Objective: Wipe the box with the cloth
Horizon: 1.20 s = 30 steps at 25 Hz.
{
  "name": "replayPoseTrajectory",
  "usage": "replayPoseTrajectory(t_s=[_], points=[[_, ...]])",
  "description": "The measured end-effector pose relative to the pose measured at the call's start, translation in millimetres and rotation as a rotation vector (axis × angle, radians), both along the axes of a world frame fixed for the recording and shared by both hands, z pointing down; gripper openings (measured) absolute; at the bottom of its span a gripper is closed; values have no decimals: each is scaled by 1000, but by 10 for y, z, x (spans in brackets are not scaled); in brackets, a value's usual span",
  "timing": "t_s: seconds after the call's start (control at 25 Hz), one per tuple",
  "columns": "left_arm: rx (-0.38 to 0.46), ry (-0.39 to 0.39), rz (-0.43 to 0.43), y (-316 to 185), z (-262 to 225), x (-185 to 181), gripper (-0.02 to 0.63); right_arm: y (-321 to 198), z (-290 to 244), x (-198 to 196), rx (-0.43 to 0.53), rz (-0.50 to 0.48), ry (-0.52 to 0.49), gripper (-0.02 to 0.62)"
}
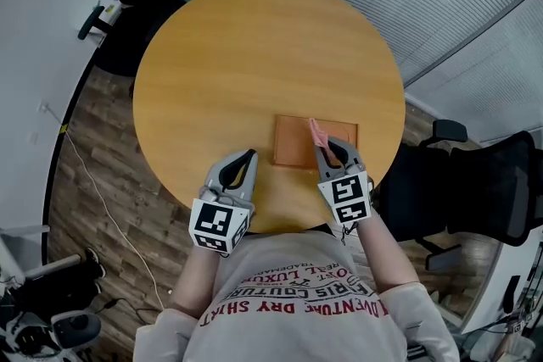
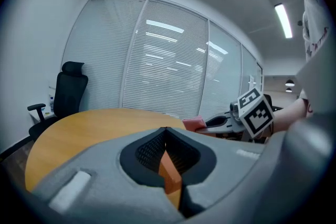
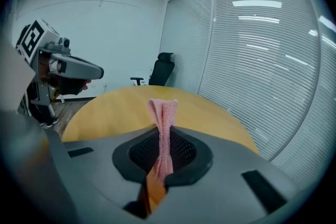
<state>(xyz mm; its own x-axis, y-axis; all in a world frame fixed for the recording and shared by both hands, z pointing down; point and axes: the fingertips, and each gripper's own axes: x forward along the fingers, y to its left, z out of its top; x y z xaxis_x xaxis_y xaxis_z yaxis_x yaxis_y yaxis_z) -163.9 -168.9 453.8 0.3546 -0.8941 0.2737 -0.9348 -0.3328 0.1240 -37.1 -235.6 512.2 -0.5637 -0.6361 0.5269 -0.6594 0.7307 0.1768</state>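
While you stand at the near rim of the round table (image 1: 254, 55), your right tongs (image 1: 323, 147) are clenched on the cloth (image 1: 317, 131). In the right gripper view the pink cloth (image 3: 164, 113) is a narrow folded strip pinched between the jaws of the right tongs (image 3: 164, 131). It stands up past their tips.

From the head view, the box (image 1: 293, 142), flat and orange, lies on the table just ahead of the right tongs. Their tips sit over its near edge, toward its right side, and the cloth points out over the lid. You cannot tell from these views whether the cloth touches the box.

Your left tongs (image 1: 251, 155) are closed with nothing between them. The left gripper view shows their jaws (image 2: 166, 129) meeting at the tips. They hover over bare table just left of the box, near its near left corner and apart from it. The right tongs are beside them on the other side, with the box's near edge between the two tips.

A black chair (image 1: 492, 182) stands off to the right of the right tongs, beyond the table rim.
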Motion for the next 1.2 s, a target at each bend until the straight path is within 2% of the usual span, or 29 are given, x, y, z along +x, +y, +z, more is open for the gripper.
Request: replayPoseTrajectory(t_s=[0.52, 0.76, 0.88, 1.04, 1.2], points=[[-37, 21, -72, -92, 239, -571, 9, -353, 626, -603, 41, -151, 363, 32], [-46, 25, -100, -69, 281, -719, 9, -467, 850, -741, 131, -267, 526, 32], [-49, 27, -111, -49, 296, -784, 9, -468, 963, -794, 93, -293, 567, 32], [-50, 33, -123, -23, 310, -807, 9, -398, 1095, -830, 0, -309, 569, 32], [-46, 38, -132, -12, 296, -817, 9, -378, 1119, -826, -34, -318, 580, 32]])
